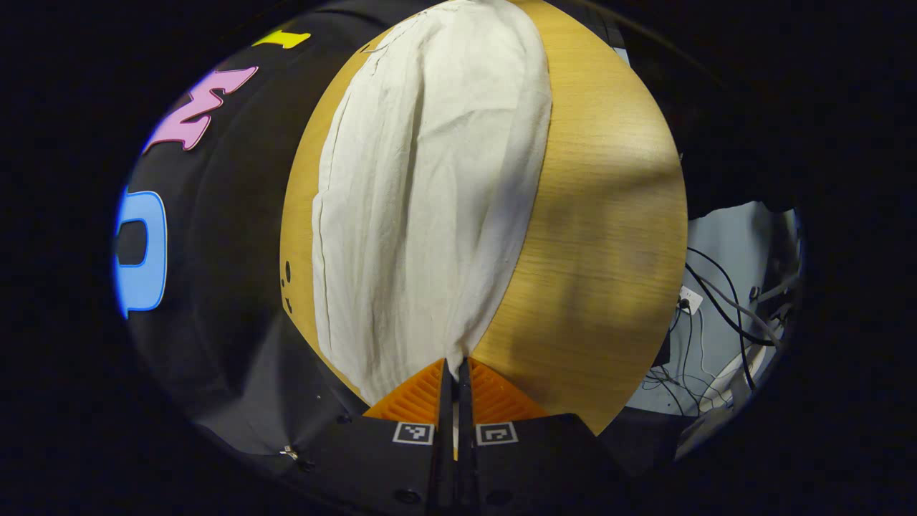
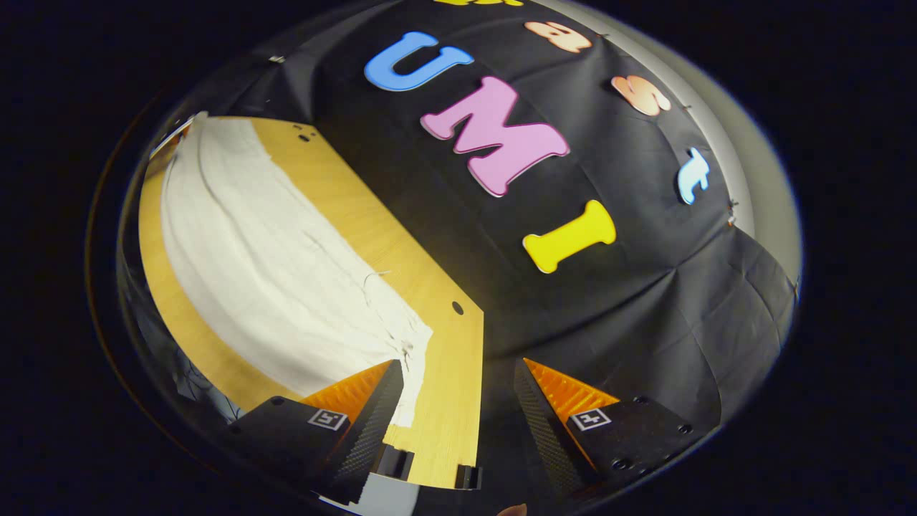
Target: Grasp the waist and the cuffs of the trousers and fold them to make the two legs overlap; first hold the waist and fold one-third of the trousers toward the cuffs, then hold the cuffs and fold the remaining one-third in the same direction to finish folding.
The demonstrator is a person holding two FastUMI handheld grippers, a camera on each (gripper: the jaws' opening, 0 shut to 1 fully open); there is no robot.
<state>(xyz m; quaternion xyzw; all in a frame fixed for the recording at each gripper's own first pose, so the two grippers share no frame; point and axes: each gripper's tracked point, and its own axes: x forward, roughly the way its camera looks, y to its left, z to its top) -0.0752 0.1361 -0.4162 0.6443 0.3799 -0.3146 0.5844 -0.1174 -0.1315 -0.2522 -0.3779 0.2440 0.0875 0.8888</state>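
A light wooden table top [image 1: 609, 236] with a fine straight grain spreads out ahead of the fingers in the left gripper view, and a few small dark round holes [image 1: 286, 276] sit near its edge, left of the fingers. Far right of the fingers, black and white cables [image 1: 723, 308] tangle around a white wall socket [image 1: 690, 299] on a pale wall.

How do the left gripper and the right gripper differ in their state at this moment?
The left gripper is shut on the trousers, pinching an edge of the white cloth; the right gripper is open and holds nothing. The left one's fingers nearly meet, while the right one's stand wide apart at the trousers' end. Both are over the wooden table.
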